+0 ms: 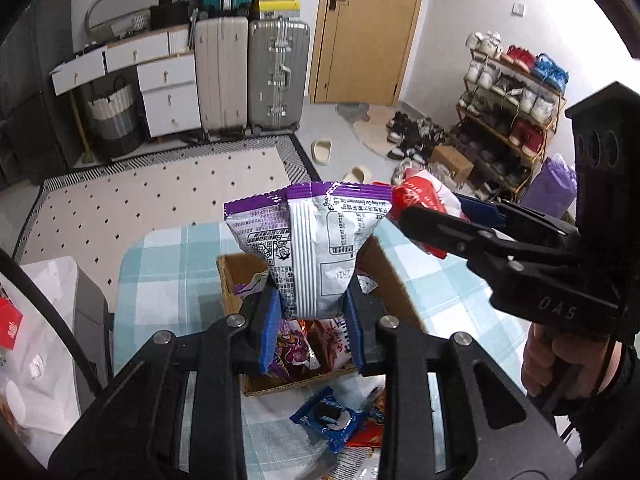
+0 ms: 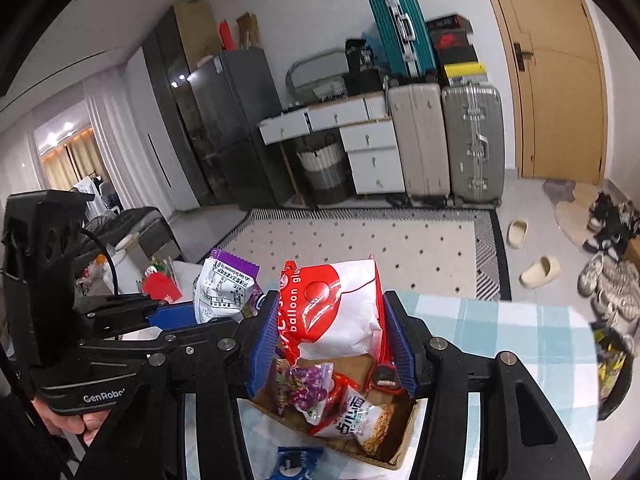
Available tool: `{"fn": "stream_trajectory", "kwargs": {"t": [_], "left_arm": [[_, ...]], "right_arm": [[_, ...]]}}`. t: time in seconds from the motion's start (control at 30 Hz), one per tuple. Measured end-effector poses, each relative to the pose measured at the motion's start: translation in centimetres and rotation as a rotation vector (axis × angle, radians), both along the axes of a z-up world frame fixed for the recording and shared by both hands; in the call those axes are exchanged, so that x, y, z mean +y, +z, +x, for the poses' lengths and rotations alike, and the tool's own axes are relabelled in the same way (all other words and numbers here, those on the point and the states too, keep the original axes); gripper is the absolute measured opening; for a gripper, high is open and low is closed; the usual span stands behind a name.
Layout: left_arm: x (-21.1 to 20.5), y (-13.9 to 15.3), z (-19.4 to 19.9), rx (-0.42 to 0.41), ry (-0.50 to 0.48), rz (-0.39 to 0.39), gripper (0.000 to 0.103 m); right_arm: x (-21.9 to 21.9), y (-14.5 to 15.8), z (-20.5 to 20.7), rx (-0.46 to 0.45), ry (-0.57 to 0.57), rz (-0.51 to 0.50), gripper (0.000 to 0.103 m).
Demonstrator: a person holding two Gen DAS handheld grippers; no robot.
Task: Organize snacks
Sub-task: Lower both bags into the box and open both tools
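- Above the open brown cardboard box (image 1: 230,280), at about 6 o'clock of the left wrist view, the left gripper (image 1: 311,316) pinches a purple-and-silver foil snack packet (image 1: 308,248) by its lower end between the blue pads; the packet stands upright with its printed back to the camera.
- At 3 o'clock of that view, the right gripper (image 1: 476,216) reaches in from the side, a hand (image 1: 548,360) wrapped round its grip.
- In the right wrist view the right gripper (image 2: 332,344) holds a red-and-white plastic snack bag (image 2: 340,308) lettered "balloon"; both blue pads press on its sides, the bag upright over the same box (image 2: 404,432).
- At 9 o'clock there, the left gripper (image 2: 176,316) shows with the purple-topped packet (image 2: 224,288) rising from its tip, just beside the red-and-white bag.
- Inside the box lie several packets, among them a purple grape-printed pouch (image 2: 308,388) and a white noodle-printed bag (image 2: 368,420).
- The box sits on a table with a blue-and-white checked cloth (image 1: 172,276).
- On the cloth at 6 o'clock, just outside the box, lies a blue biscuit wrapper (image 1: 328,420).
- Far at 12 o'clock stand a beige hard-shell suitcase (image 1: 220,76) and a silver one (image 1: 278,76).
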State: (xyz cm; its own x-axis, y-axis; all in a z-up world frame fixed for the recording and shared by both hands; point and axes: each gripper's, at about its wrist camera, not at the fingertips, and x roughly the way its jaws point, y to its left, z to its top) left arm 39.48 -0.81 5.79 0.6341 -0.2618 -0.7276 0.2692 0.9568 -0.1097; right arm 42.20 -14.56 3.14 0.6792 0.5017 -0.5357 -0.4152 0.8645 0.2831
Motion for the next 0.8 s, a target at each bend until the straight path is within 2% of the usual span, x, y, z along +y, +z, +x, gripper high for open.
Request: {"fn": "stream_trajectory", "kwargs": {"t": [0.17,0.33,0.53,0.8], "left_arm": [[-0.4,-4.9,2.2,0.068,-0.01,0.043,0.025],[-0.7,-8.6,4.7,0.11,-0.02,0.062,0.026],[-0.8,-11.5,6.3,0.145,-0.037,0.078,0.026],[-1.2,-13.4,6.7,0.177,-0.035,0.089,0.026]], "right_arm": [[0.7,-3.9,2.5,0.078,0.009,-0.024,0.051],[1.2,-7.3,3.6,0.133,0.019,-0.061,0.051],[1.4,-9.7,4.4,0.17,0.014,-0.069,0.052],[1.5,-11.1,4.7,0.209,-0.003,-0.102,0.052]]}}
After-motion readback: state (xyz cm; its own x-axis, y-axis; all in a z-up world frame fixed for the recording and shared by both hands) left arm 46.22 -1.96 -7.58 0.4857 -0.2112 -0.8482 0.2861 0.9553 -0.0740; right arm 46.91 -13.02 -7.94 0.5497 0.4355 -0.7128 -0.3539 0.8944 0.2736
